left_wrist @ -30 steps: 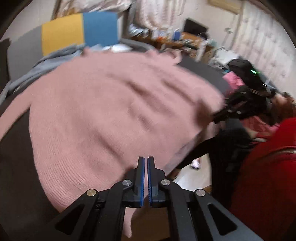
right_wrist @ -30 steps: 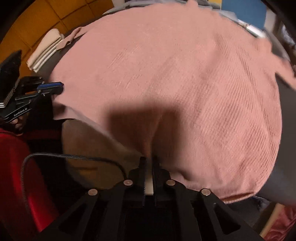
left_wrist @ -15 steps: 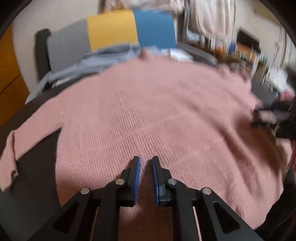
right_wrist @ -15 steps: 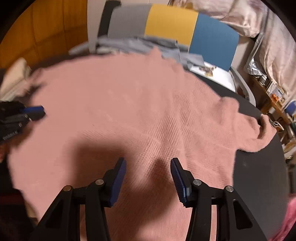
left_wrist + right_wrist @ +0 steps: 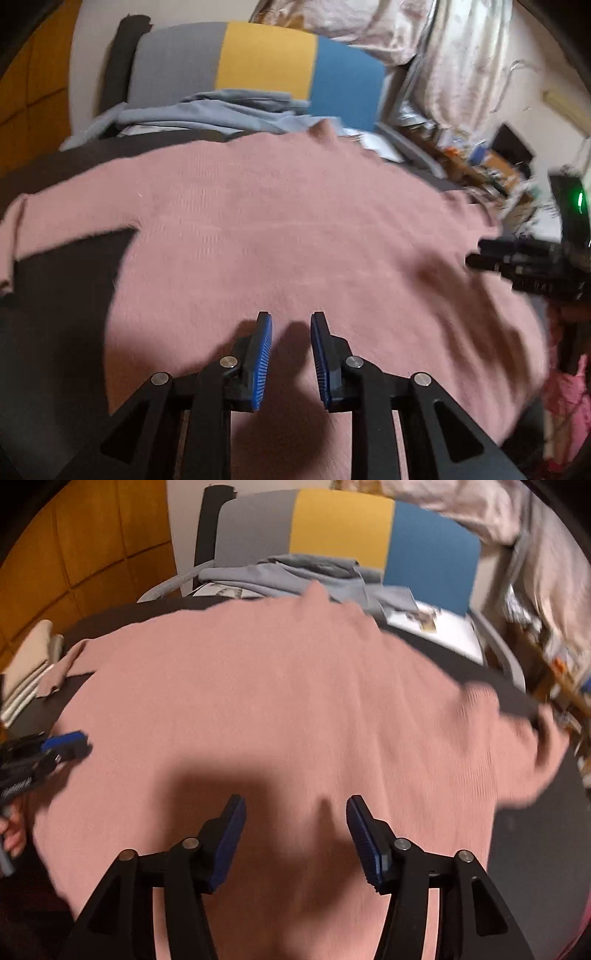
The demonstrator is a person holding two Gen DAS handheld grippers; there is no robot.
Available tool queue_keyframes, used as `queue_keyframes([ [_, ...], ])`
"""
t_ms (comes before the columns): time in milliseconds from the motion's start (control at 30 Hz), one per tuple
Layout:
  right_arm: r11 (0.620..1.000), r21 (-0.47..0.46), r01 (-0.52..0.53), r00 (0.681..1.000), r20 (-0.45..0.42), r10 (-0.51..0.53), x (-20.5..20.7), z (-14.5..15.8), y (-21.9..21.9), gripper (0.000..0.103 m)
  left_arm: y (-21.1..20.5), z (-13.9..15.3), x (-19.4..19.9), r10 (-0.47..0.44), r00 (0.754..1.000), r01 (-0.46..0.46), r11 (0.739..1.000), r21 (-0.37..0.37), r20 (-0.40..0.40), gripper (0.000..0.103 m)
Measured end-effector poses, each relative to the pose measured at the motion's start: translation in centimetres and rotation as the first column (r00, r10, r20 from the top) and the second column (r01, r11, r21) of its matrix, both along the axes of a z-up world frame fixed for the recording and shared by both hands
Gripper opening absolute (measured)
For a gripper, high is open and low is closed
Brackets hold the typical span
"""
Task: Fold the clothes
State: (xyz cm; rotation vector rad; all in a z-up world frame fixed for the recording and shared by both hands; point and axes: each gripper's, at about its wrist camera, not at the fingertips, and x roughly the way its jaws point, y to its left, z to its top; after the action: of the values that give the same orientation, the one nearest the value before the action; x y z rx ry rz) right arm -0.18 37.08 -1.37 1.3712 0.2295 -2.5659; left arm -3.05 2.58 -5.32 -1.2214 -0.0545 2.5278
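Lying spread flat on dark surface: pink knit sweater, one, unfolded, both sleeves out to the sides. Left sleeve bent back near the edge; right sleeve trailing toward the far right edge.

Progress, judged: laid out and smoothed, no fold made yet; sleeves to bring in, body to double over, all still to do.

Grippers, two:
- left gripper, jaws slightly parted, holding nothing, hovering over lower hem area of sweater; seen also at left border of right wrist view.
- right gripper, jaws wide apart, holding nothing, over lower middle of sweater; seen also at right border of left wrist view.

Other items, counted:
- chair, one, back in three panels: grey, yellow, blue.
- grey-blue garment, one heap as far as visible, draped on chair seat behind sweater; separate pieces not distinguishable.
- folded cream textile, one stack at far left of surface; number of layers unclear.
- white printed sheet, one, beyond far edge of sweater.
- background clutter at right: blurred, uncounted.
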Motion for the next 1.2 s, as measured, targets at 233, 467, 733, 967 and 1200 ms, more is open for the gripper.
queue_keyframes([
  [233,1.000,0.011,0.010,1.000,0.025,-0.010,-7.8,-2.7,-4.5,0.060,-2.3,-1.7,-0.8,0.038,0.999,-0.038,0.991,0.125,0.002,0.029],
  [467,0.999,-0.027,0.039,0.999,-0.011,-0.040,-5.4,-3.7,-4.0,0.062,-0.9,-1.5,0.3,0.050,0.998,-0.048,0.997,0.065,-0.029,0.029],
  [733,0.991,-0.124,-0.041,0.999,-0.025,0.038,-6.0,-2.8,-2.7,0.069,-1.1,1.6,-5.1,0.043,0.999,-0.044,0.988,0.147,0.008,0.028],
  [967,0.989,-0.149,-0.018,0.994,-0.113,0.001,-11.7,0.1,0.3,0.065,5.1,2.4,-16.0,-0.023,1.000,0.023,0.997,0.067,-0.010,0.028],
  [1200,0.988,-0.140,0.071,0.990,-0.108,-0.087,-21.4,1.8,3.2,0.060,9.0,-0.3,-20.0,-0.039,0.999,0.039,0.999,0.017,0.003,0.032],
])
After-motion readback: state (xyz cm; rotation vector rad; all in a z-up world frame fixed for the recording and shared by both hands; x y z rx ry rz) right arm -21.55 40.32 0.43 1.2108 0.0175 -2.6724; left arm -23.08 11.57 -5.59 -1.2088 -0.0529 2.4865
